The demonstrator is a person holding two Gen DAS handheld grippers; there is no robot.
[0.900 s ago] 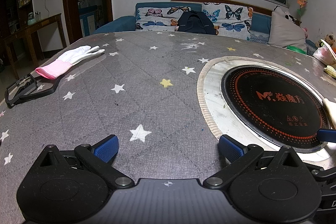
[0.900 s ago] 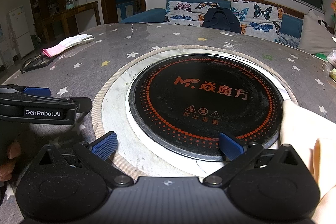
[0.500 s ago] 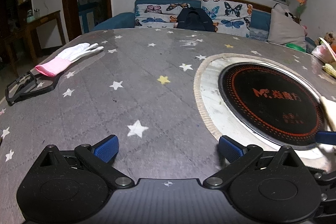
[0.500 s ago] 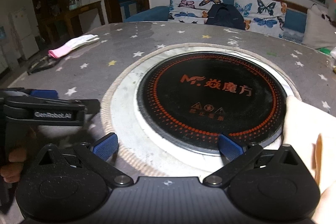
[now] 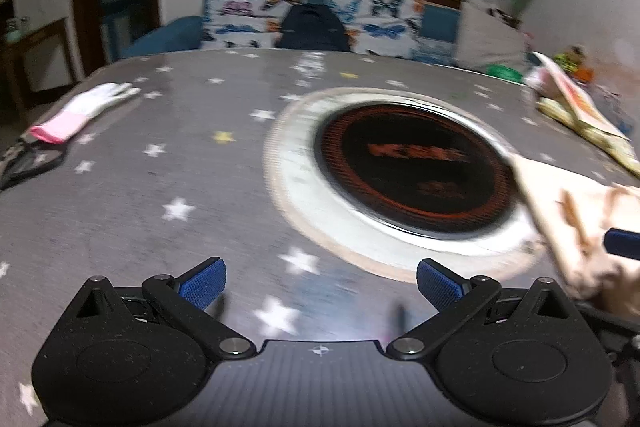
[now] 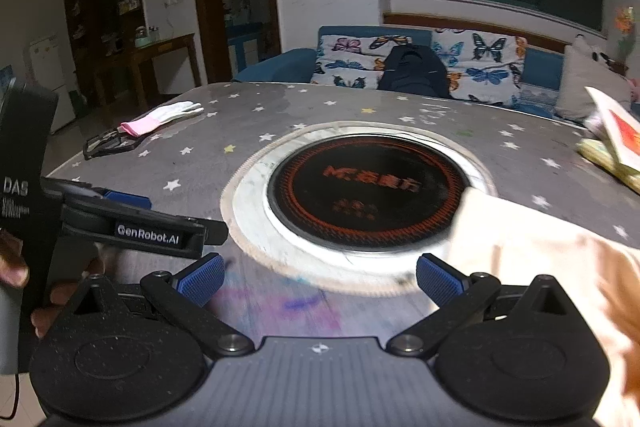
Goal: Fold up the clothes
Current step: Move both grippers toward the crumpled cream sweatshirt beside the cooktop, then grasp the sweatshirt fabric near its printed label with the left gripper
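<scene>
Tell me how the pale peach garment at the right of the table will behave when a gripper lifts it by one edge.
The peach garment looks like thin, soft cloth lying flat over the cooktop rim, so it will probably drape and sag, not hold shape. It seems light for its spread. On the glossy tablecloth it may slide if pushed.

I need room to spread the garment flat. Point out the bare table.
Bare: star-print table between the glove and the cooktop. Crowded: right side, where the pale garment overlaps the cooktop ring and papers lie.
</scene>
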